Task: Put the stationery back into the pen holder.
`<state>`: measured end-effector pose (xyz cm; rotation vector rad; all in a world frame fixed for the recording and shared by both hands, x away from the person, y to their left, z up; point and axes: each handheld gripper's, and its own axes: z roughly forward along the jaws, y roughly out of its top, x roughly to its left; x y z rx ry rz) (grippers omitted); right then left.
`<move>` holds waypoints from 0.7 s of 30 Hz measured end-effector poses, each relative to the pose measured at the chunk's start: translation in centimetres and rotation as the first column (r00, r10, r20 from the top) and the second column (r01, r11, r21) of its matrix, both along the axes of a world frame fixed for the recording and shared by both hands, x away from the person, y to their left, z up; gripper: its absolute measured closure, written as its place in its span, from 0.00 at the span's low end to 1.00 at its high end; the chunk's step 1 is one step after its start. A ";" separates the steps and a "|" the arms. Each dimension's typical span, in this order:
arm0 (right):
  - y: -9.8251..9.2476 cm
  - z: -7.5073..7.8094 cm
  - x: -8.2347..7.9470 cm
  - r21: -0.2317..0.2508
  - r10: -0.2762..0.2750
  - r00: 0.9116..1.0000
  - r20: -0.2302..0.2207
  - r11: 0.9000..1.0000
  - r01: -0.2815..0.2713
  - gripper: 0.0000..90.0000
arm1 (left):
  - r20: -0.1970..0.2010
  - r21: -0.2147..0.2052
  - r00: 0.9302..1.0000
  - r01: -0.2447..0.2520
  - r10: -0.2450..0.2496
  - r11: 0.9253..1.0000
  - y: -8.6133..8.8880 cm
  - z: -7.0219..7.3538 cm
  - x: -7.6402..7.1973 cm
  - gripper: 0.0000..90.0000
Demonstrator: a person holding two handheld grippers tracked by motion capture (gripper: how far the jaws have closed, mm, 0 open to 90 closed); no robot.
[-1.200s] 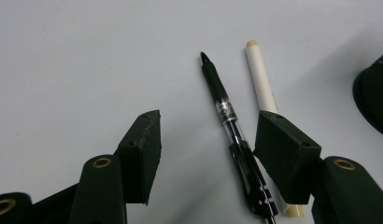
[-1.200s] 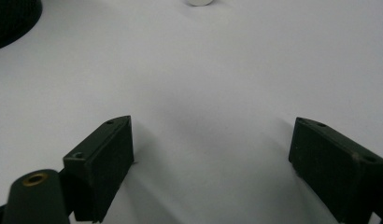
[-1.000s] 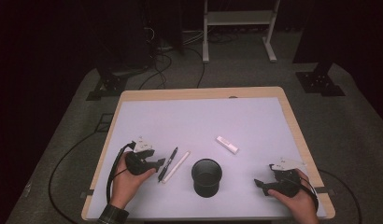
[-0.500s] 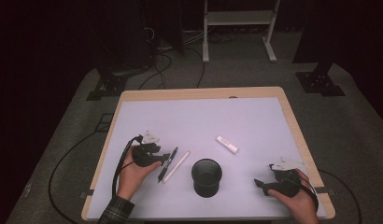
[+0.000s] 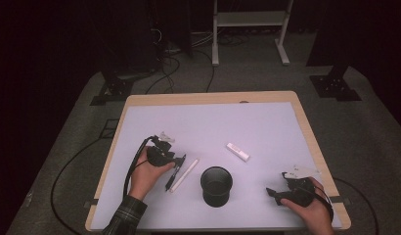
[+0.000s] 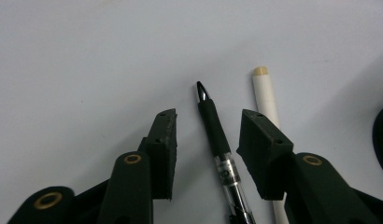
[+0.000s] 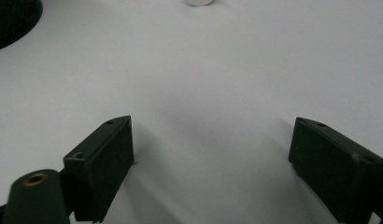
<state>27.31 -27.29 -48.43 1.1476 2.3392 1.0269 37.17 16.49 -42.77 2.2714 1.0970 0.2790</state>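
Writing cannot be read on anything in the high view. On the table (image 5: 140,105), the left gripper (image 5: 176,160) sits over a black pen (image 5: 175,172) beside a white marker (image 5: 185,175); a black cup (image 5: 216,185) stands centre-low, a white eraser (image 5: 237,152) upper right of it. The right gripper (image 5: 273,193) rests lower right, clear of everything.

Left gripper view: jaws released, straddling the pen (image 6: 218,140) without touching; its barrel print is too blurred to read. The marker (image 6: 269,100) runs behind the right jaw.

Right gripper view: jaws spread wide over bare tabletop; the cup (image 7: 12,21) is cut off at the upper left.
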 end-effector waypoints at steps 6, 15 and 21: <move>0.0 0.0 0.0 0.001 0.000 1.000 0.000 1.000 0.000 0.14 | -0.052 0.022 0.999 0.002 -0.001 1.000 -0.6 -0.1 0.9 0.67; 0.0 0.0 0.0 0.003 -0.003 1.000 -0.002 1.000 0.003 0.14 | -0.102 0.089 0.995 0.011 -0.002 0.996 -1.6 -0.6 1.8 0.69; 0.0 0.0 0.0 0.004 -0.003 1.000 -0.002 1.000 0.003 0.14 | -0.138 0.117 0.990 0.005 0.011 0.993 -2.2 -0.9 2.4 0.71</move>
